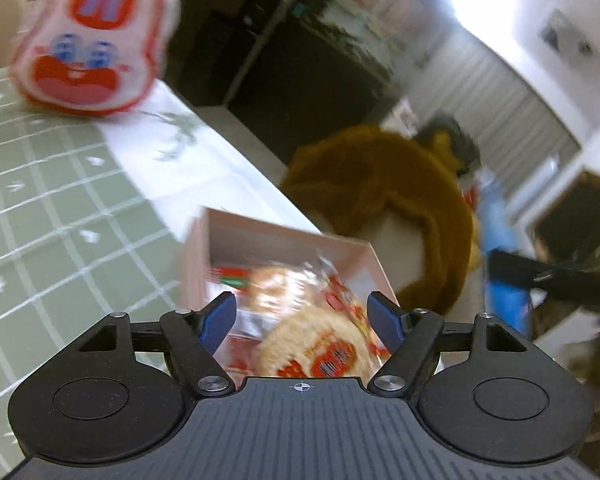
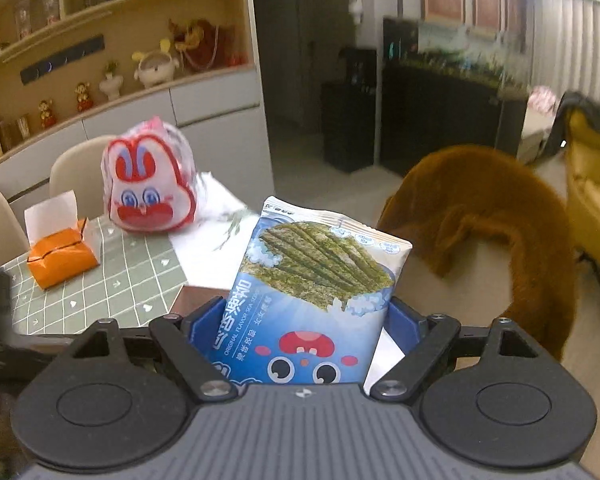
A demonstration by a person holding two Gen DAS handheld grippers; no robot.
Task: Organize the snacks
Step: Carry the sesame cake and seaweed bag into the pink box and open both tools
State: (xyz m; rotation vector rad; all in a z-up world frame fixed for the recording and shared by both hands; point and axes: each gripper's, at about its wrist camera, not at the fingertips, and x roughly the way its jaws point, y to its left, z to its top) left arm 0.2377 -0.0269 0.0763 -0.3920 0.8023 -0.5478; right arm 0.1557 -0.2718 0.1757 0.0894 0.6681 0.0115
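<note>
- My right gripper (image 2: 304, 320) holds a blue seaweed snack bag (image 2: 312, 292). The blue pads press on both its sides, and the bag stands up between them.
- My left gripper (image 1: 302, 316) is wide, with nothing squeezed in it.
- Under it sits a pink box (image 1: 260, 236) with an orange snack pack (image 1: 312, 340) inside.
- A red and white bunny bag (image 2: 148, 188) sits on the green checked table (image 2: 112, 280), near an orange tissue pack (image 2: 62, 256).

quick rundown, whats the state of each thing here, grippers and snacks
left gripper: jaws open, above the box
pink cardboard box: open, orange snack packets inside
right gripper: closed on the blue seaweed snack bag, bag upright
red-and-white rabbit-face bag: upright on table
orange tissue pack: open, tissue sticking up
</note>
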